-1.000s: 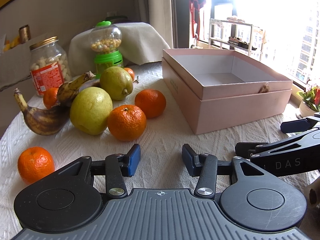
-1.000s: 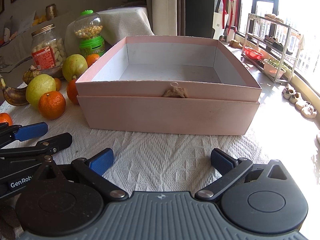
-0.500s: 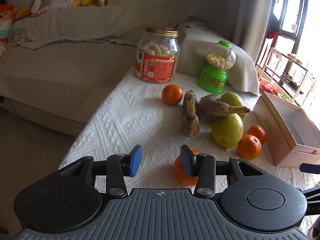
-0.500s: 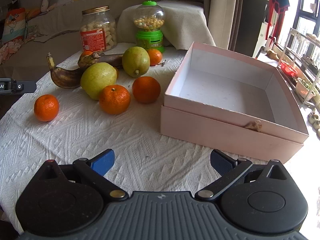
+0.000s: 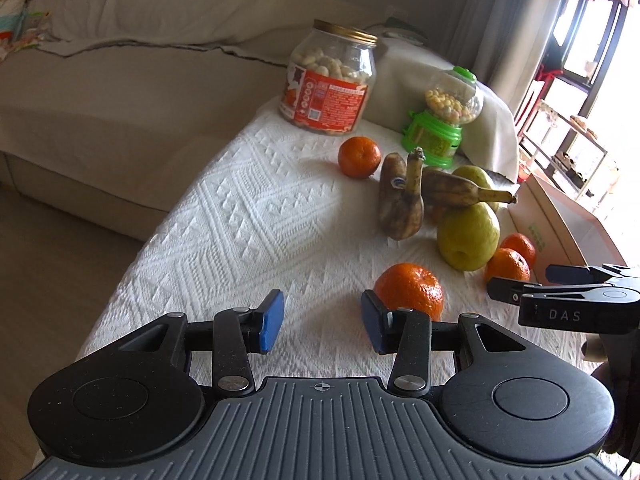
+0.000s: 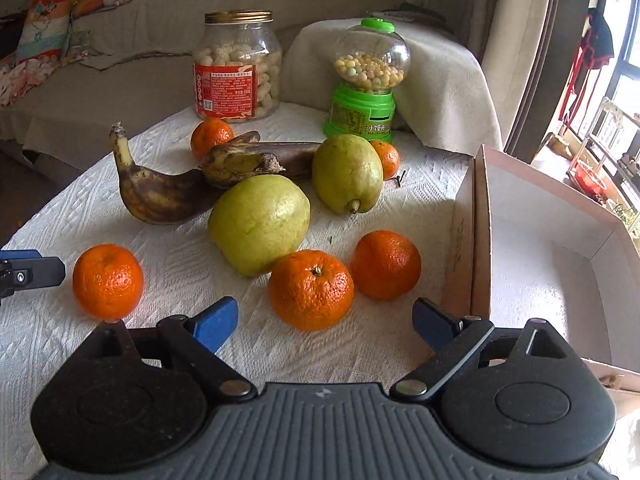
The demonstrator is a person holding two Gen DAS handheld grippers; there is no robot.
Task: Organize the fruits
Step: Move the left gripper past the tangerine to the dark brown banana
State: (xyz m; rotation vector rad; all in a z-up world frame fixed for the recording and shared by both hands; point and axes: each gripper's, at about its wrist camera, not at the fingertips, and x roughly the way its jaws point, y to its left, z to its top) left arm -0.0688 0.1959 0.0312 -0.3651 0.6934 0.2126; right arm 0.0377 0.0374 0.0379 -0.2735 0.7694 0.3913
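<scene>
Fruits lie in a loose cluster on the white tablecloth [image 6: 192, 264]: oranges, two green pears and two dark bananas [image 6: 160, 196]. In the left wrist view the left gripper [image 5: 322, 322] is spread wide and holds nothing, its right pad just beside an orange [image 5: 410, 288] at lower centre. The right gripper [image 6: 324, 324] gapes empty before another orange [image 6: 311, 289]. A pink box [image 6: 560, 256] sits at the frame's right.

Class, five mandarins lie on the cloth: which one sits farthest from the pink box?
The lone mandarin at the cloth's left edge, beside the left claw; the others cluster nearer the box.
</scene>
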